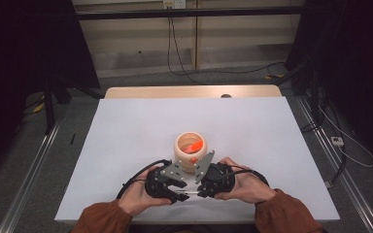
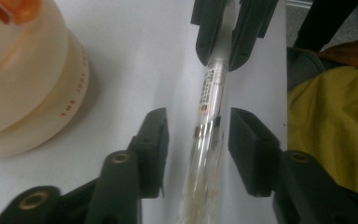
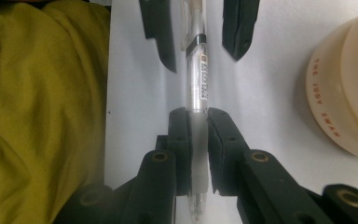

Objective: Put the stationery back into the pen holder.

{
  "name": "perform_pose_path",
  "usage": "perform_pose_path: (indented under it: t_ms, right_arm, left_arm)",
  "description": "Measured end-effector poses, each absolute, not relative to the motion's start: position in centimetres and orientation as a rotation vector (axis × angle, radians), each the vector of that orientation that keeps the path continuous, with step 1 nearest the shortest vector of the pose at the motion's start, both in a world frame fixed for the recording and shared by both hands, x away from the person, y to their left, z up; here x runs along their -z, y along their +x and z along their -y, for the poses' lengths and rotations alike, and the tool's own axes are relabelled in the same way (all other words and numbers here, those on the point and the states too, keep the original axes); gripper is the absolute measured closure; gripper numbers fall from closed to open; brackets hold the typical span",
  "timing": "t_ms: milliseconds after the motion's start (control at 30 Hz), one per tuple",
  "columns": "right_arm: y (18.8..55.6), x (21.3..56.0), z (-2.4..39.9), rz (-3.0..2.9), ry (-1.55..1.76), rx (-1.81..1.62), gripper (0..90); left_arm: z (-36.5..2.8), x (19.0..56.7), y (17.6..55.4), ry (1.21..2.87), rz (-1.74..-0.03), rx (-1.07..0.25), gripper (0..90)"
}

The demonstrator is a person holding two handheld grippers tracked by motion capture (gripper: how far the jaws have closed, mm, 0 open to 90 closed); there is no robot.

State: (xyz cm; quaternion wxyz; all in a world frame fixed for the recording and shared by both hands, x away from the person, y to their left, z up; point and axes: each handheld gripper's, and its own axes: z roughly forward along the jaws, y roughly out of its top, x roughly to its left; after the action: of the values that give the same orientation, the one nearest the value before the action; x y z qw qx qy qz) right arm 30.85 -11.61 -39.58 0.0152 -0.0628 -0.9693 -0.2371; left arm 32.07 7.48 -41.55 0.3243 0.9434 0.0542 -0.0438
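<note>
A clear pen (image 1: 188, 193) with a printed label lies level just above the white table (image 1: 126, 126), near its front edge. My right gripper (image 3: 196, 116) is shut on the pen's (image 3: 198, 79) frosted grip end. My left gripper (image 2: 198, 121) faces it from the other side, its jaws standing on either side of the pen (image 2: 209, 93) with a gap at each pad. In the high view the left gripper (image 1: 177, 187) and the right gripper (image 1: 201, 187) meet tip to tip in front of a cream cup (image 1: 189, 145).
The cream cup (image 2: 28, 84) holds orange items (image 1: 193, 144) and stands just behind the grippers. A person's yellow garment (image 3: 42, 116) lies past the table's front edge. Bare white table stretches to the left, right and back.
</note>
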Motion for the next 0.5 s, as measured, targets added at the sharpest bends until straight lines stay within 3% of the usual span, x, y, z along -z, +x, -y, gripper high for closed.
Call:
perform_pose_path:
  t_ms: [167, 500]
  right_arm:
    - [30.89, 39.74, 11.35, 3.011, -0.189, 0.748, 80.8]
    - [31.06, 39.80, 11.36, 2.999, -0.193, 0.758, 80.3]
  left_arm:
    - [-7.16, 41.76, 32.17, 2.462, -0.131, 0.140, 69.8]
    - [-7.06, 41.94, 32.13, 2.477, -0.112, 0.139, 76.8]
